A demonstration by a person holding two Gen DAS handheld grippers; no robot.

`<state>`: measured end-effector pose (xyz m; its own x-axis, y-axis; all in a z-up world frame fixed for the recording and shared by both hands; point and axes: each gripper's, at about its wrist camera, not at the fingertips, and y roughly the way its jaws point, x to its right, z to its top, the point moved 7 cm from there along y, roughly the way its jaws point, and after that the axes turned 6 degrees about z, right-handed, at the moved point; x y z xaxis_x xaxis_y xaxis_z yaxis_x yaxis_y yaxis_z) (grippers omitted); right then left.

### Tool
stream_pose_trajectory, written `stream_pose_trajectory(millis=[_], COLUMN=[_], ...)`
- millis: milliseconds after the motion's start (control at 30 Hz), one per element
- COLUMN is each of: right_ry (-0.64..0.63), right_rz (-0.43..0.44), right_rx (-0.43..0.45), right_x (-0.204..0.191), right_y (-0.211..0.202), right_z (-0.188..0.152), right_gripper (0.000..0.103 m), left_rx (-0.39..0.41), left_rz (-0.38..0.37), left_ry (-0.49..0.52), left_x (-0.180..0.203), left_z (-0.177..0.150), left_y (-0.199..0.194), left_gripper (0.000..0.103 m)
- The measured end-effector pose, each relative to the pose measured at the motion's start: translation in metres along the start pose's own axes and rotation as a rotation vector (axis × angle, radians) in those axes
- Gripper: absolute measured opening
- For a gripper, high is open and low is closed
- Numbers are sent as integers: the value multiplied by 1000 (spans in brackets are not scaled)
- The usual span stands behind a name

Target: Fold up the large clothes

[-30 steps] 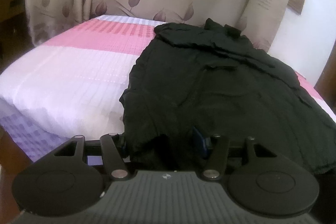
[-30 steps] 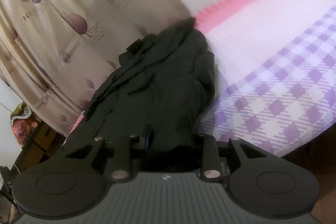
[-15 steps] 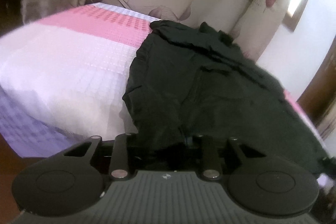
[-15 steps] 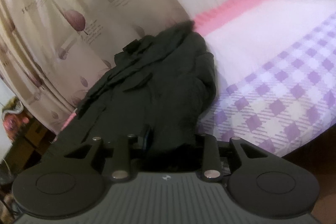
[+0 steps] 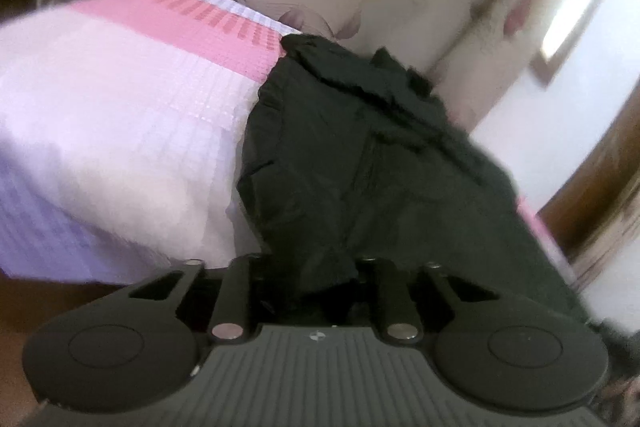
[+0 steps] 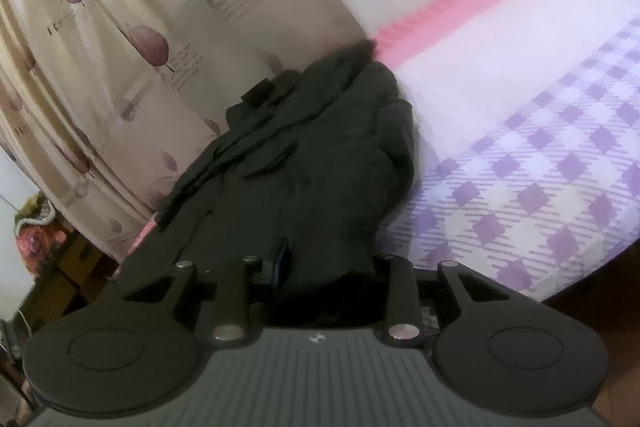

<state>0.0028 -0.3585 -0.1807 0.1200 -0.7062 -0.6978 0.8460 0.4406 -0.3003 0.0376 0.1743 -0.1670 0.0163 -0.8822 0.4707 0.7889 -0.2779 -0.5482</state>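
A large black garment (image 5: 360, 163) lies stretched along the bed, from the near edge to the curtain at the far end. It also shows in the right wrist view (image 6: 312, 163). My left gripper (image 5: 316, 279) is shut on the garment's near hem; cloth bunches between the fingers and hides their tips. My right gripper (image 6: 324, 279) is shut on the near hem too, with a blue pad edge showing beside the cloth. Both grippers sit at the bed's near edge.
The bed (image 5: 112, 131) has a cover in pink, white and purple checks (image 6: 540, 179). A beige curtain with leaf prints (image 6: 132, 39) hangs behind it. A white wall and wooden frame (image 5: 600, 187) stand at the right. Cluttered furniture (image 6: 40, 239) is at the left.
The left gripper's fingers have come together on the hem, and it has tilted and moved, blurring the view. The right gripper has shifted slightly, still holding the hem.
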Motion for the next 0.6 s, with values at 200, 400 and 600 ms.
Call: stream_pose_trajectory(millis=[200, 400, 600], right_ry=[113, 150, 201], right_rz=[129, 138, 163], right_rx=[68, 63, 81], right_x=[-9, -5, -1], right_y=[-15, -14, -19], right_z=[24, 22, 23], right_gripper=[23, 22, 22], left_rx=[102, 105, 108], left_rz=[-54, -20, -18], left_ry=[-32, 13, 9], left_x=[12, 15, 12], left_z=[28, 21, 20], left_y=[-23, -18, -18], left_gripper=[15, 15, 15])
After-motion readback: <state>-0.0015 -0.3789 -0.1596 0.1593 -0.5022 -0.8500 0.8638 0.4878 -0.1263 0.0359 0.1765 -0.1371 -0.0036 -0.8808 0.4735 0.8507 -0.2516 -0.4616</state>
